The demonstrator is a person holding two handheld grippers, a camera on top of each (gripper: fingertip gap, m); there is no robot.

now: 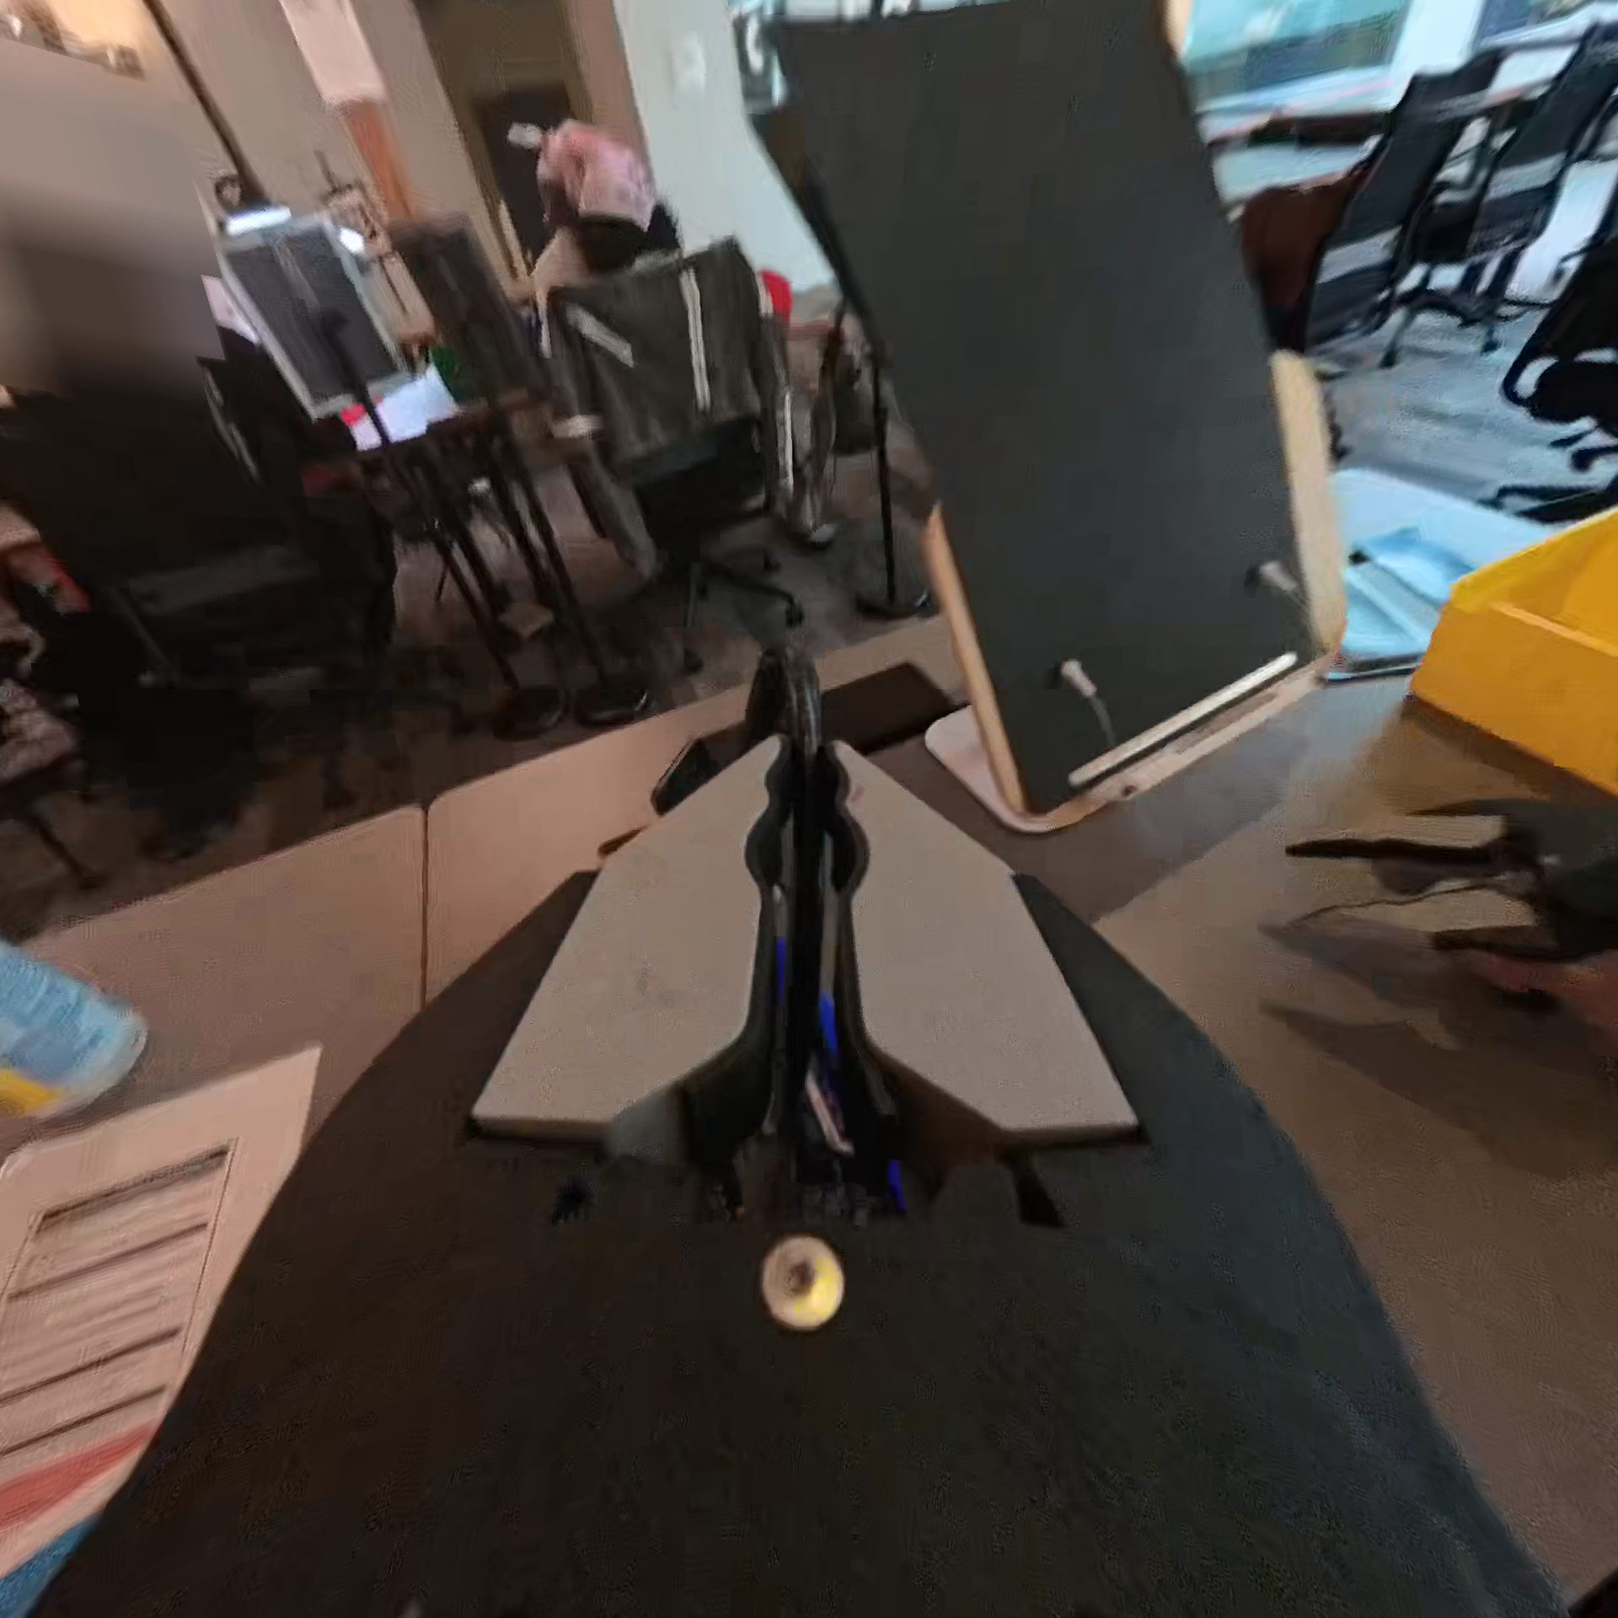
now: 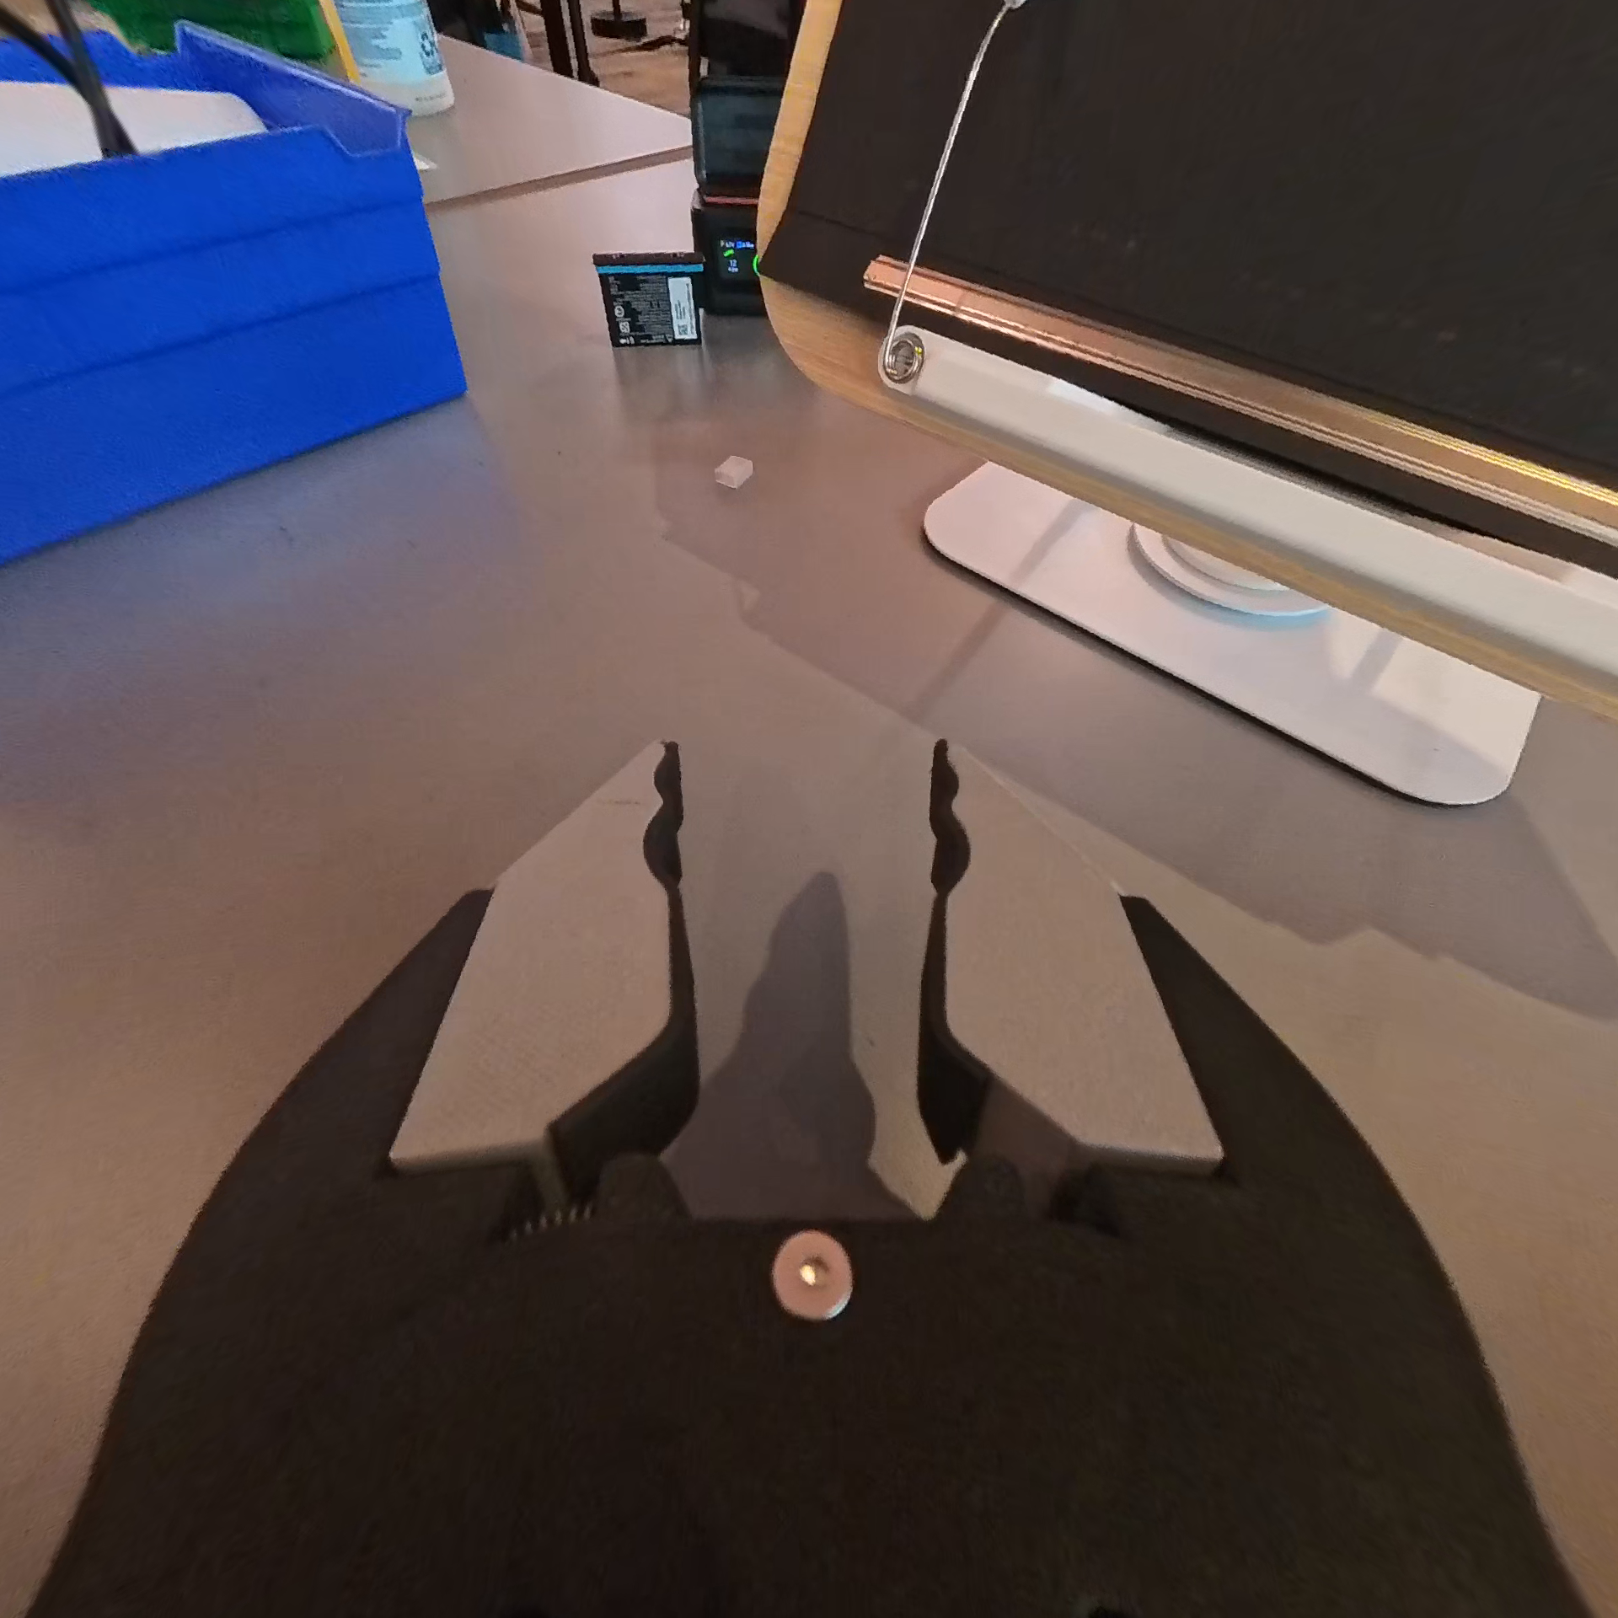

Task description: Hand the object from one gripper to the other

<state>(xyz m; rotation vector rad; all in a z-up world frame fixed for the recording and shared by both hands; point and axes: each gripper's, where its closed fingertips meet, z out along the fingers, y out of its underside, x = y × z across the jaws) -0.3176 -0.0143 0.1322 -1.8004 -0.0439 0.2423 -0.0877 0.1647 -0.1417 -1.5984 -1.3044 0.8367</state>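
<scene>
Left wrist view: the left gripper point(image 1: 804, 753) pinches a thin, flat black object point(image 1: 798, 700) edge-on (blue streaks low between the matte grey fingers), left of the black board point(image 1: 1051, 394). The right gripper point(image 2: 805, 753) gapes empty over the smooth table point(image 2: 350, 700).

- The right gripper point(image 2: 805, 762) hovers over a grey table point(image 2: 350, 700), its jaws apart with nothing between them.
- A blue bin point(image 2: 201, 350) stands at far left.
- A small black battery point(image 2: 650, 300) stands upright beyond, just beside a black device point(image 2: 727, 263) with a lit screen.
- A tiny clear piece point(image 2: 734, 469) lies on the table.
- A dark wood-edged board point(image 2: 1226, 175) tilts on a white stand point(image 2: 1226, 665) at right.
</scene>
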